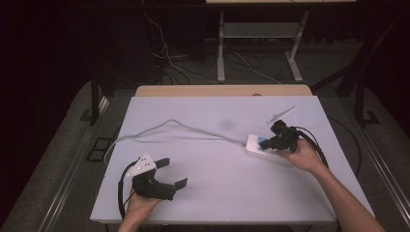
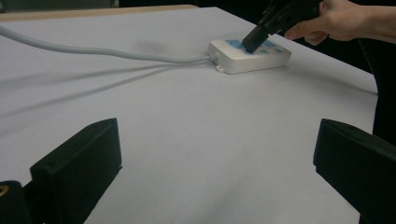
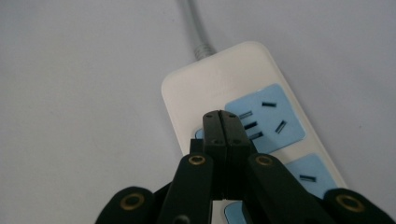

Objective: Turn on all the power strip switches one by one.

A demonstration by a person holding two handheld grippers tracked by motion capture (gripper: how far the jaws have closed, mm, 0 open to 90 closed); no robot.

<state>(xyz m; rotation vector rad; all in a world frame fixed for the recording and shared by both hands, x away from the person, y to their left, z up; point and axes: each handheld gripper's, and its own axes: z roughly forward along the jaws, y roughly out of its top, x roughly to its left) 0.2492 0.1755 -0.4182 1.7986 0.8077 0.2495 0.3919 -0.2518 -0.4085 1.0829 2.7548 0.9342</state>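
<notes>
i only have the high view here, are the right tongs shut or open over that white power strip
Observer: Shut. In the right gripper view the right tongs have their two black jaws pressed flat together, nothing between them.
Operator: where do the tips sit on it
Observer: On the white plastic power strip, at the edge of a blue socket panel near the cord end.
Operator: and the left tongs
Observer: The left tongs are wide open over bare table, pointing toward the strip from well short of it.
</notes>
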